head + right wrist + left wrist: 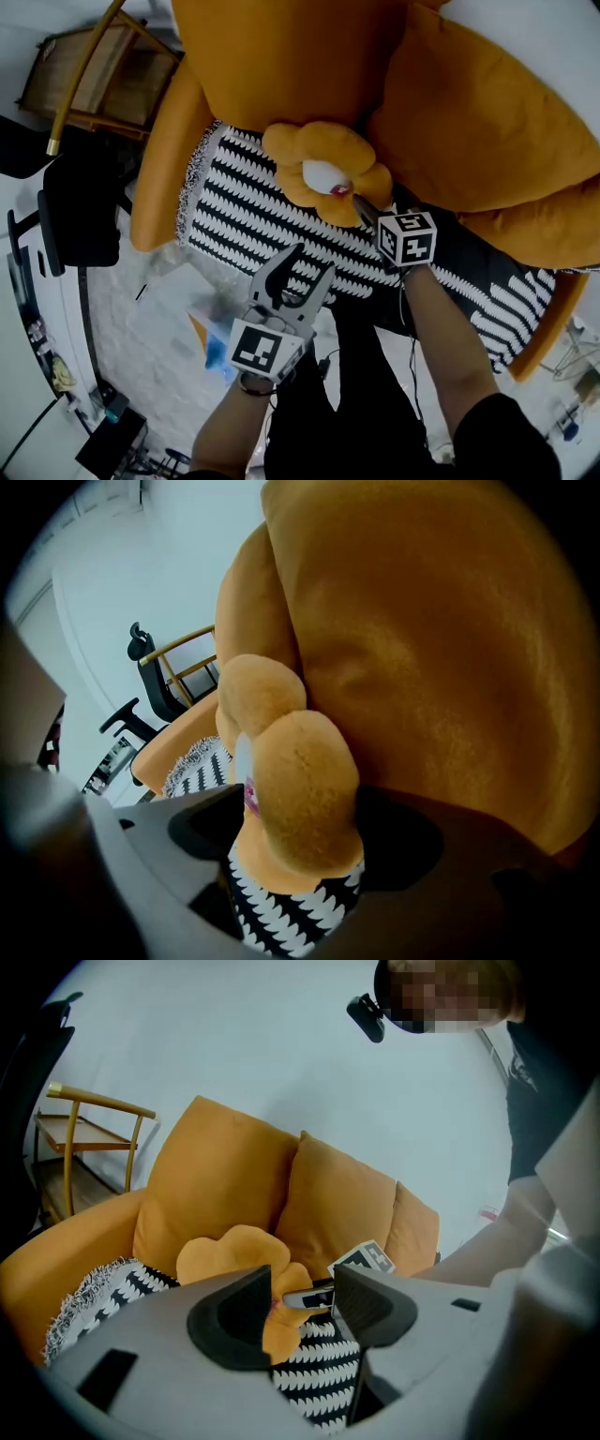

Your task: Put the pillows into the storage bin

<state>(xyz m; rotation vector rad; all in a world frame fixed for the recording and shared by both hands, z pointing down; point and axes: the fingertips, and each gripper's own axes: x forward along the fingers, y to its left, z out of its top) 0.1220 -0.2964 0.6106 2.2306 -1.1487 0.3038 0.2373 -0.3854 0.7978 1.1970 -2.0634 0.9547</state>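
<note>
Flower-shaped pillow [319,169], orange plush petals round a white centre, lies on a black-and-white blanket [253,216]. One petal sits between the right gripper's [361,208] wide-spread jaws. The left gripper [307,267] gapes empty, just short of it.

An orange sofa [157,178] fills the top of the head view, with a black-and-white patterned throw [244,216] spread over its seat. Beside its arm stands a wooden side table [89,80] with a brass-coloured frame, and near that a black office chair [80,220]. The floor [141,309] is pale grey and speckled. The wall [281,1054] behind the sofa is plain white, evenly lit
</note>
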